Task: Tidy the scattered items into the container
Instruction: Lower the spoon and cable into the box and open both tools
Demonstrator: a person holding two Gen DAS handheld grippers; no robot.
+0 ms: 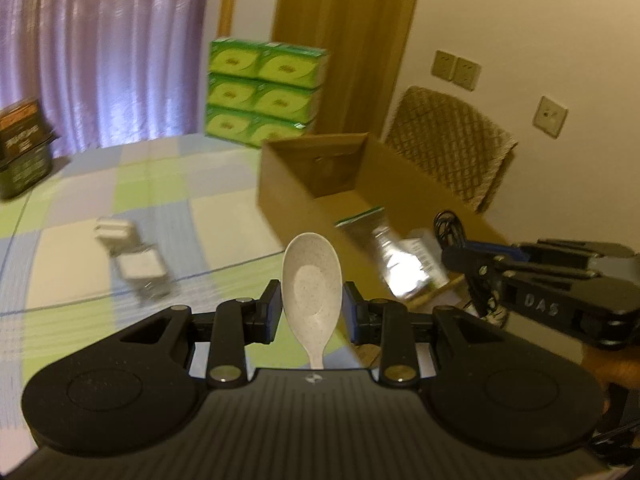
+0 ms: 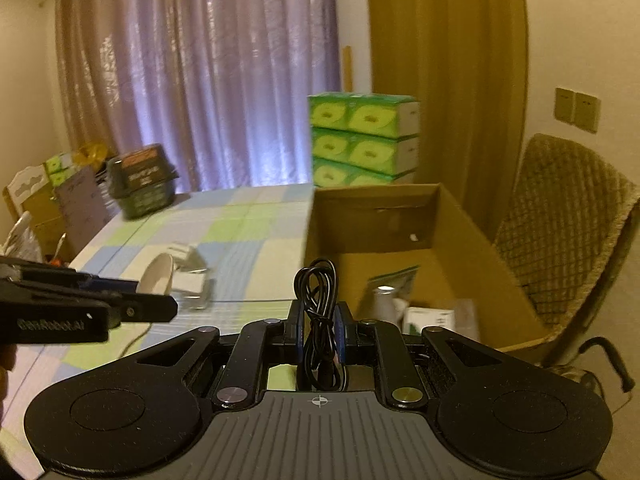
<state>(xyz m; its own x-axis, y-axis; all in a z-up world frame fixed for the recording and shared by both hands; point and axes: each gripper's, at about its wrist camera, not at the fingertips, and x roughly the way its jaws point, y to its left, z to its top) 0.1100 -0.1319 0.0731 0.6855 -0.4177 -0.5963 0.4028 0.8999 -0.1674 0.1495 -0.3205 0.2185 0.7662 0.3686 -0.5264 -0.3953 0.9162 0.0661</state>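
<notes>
Both grippers held items beside the cardboard box (image 2: 460, 216).
Left gripper (image 1: 310, 312) clamped a spoon (image 1: 312, 276); right gripper (image 2: 319, 332) clamped a black cable (image 2: 316, 300).

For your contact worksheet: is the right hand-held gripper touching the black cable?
Touching. The right wrist view shows the right hand-held gripper clamped on the black cable.

Matte black left gripper (image 1: 312, 312) and right gripper (image 2: 319, 330): ribbed grey-black base plates, round side discs, silver and brass rivets, blue finger pads. White crosshair at 6 o'clock; white lettering along the sides.
</notes>
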